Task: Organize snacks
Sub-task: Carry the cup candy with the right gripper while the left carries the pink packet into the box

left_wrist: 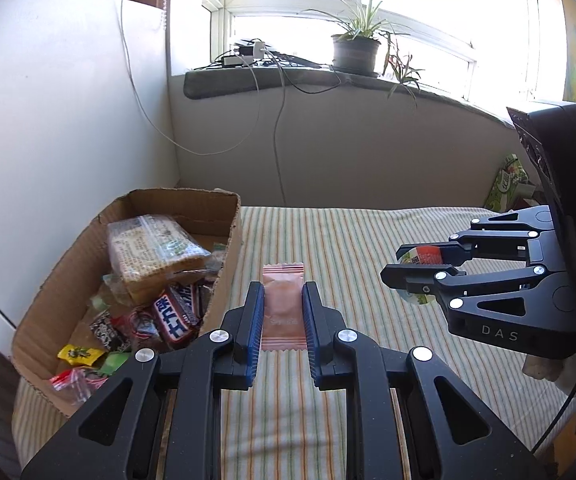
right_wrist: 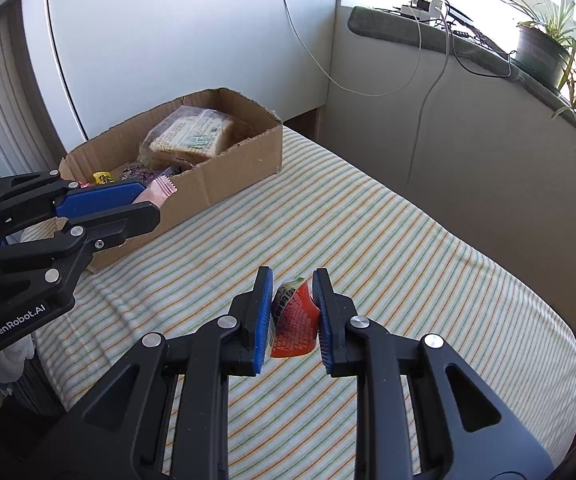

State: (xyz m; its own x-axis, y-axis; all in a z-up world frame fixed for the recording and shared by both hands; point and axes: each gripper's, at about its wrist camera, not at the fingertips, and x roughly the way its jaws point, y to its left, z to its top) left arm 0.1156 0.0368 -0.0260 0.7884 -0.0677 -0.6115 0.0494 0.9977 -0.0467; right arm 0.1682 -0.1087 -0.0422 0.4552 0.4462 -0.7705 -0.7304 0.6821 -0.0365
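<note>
- Left gripper (left_wrist: 283, 312): jaws nearly closed, blue pads clamped on both long edges of the pink sachet (left_wrist: 283, 308).
- Pink sachet: sits upright between the pads. Its far crimped end projects past the fingertips; its near end lies level with the pad bases. It is held clear above the striped cloth (left_wrist: 368, 240).
- Right gripper (right_wrist: 292, 312): jaws at their narrowest, pads pressing the red pack (right_wrist: 294, 324) from both sides.
- Red pack: crumpled between the pads, with its pale green-and-white end toward the fingertips. It is lifted off the cloth.
- In the left wrist view, the right gripper (left_wrist: 416, 276) is at the right with the pack (left_wrist: 424, 258) in its tips.
- In the right wrist view, the left gripper (right_wrist: 149, 200) is at the left, its sachet (right_wrist: 157, 194) against the near wall of the box (right_wrist: 227, 176).
- Box: open cardboard, at the far left of the cloth, against the white wall. It holds a clear-wrapped biscuit pack (right_wrist: 187, 136), a yellow candy (right_wrist: 102, 177) and other wrapped snacks.
- Both held snacks are outside the box, to its right.
</note>
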